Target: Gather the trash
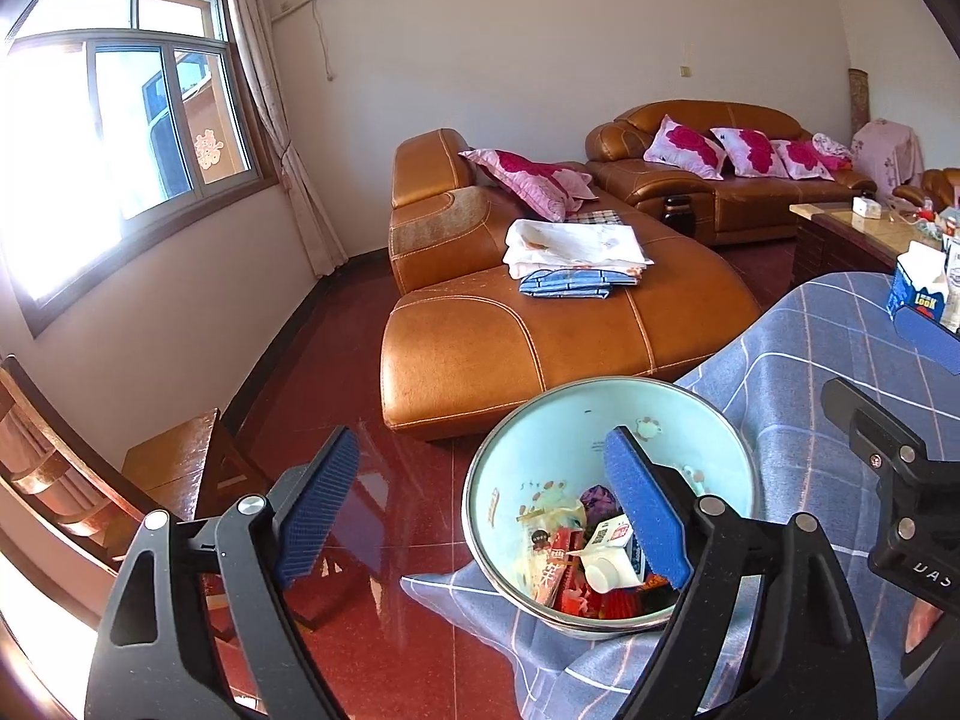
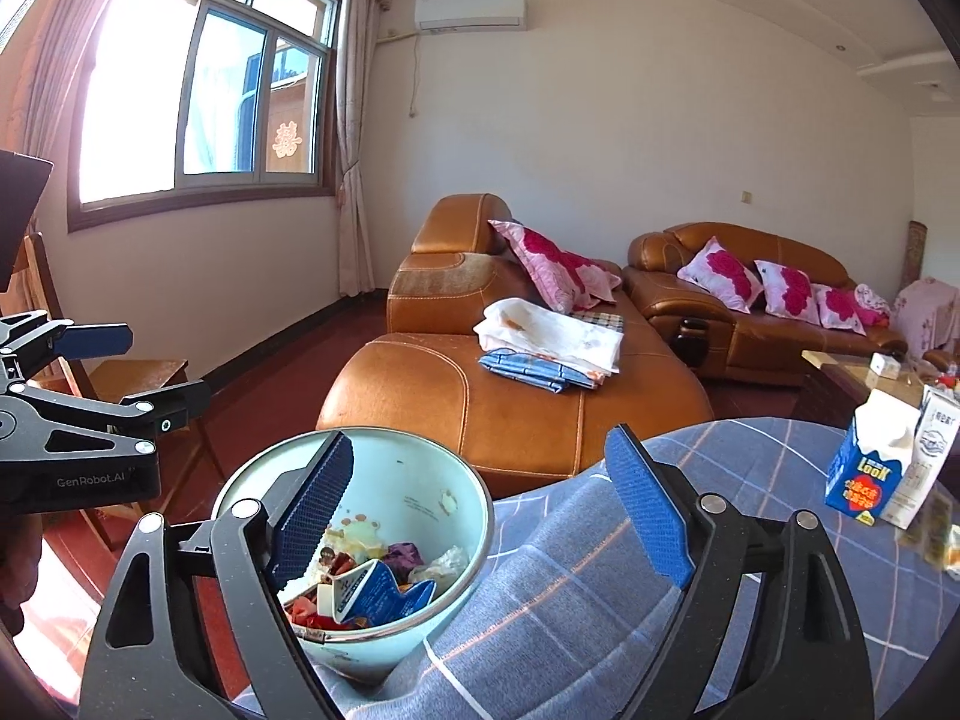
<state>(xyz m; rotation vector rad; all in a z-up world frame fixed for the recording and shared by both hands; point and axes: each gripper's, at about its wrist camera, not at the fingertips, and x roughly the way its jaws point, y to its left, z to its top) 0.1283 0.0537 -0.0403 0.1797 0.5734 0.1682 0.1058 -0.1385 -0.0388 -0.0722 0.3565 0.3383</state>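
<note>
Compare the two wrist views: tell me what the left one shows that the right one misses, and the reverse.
Only the left wrist view shows the right tongs from the side, open, beside the cartons. Only the right wrist view shows the left tongs from the side, open and empty, and the white carton in full. Both show the light blue bin holding wrappers, the blue LOOK carton on the checked cloth, and the brown sofa.

Left tongs [image 1: 480, 510] spread wide, empty; right tongs [image 2: 486, 510] spread wide, empty.
</note>
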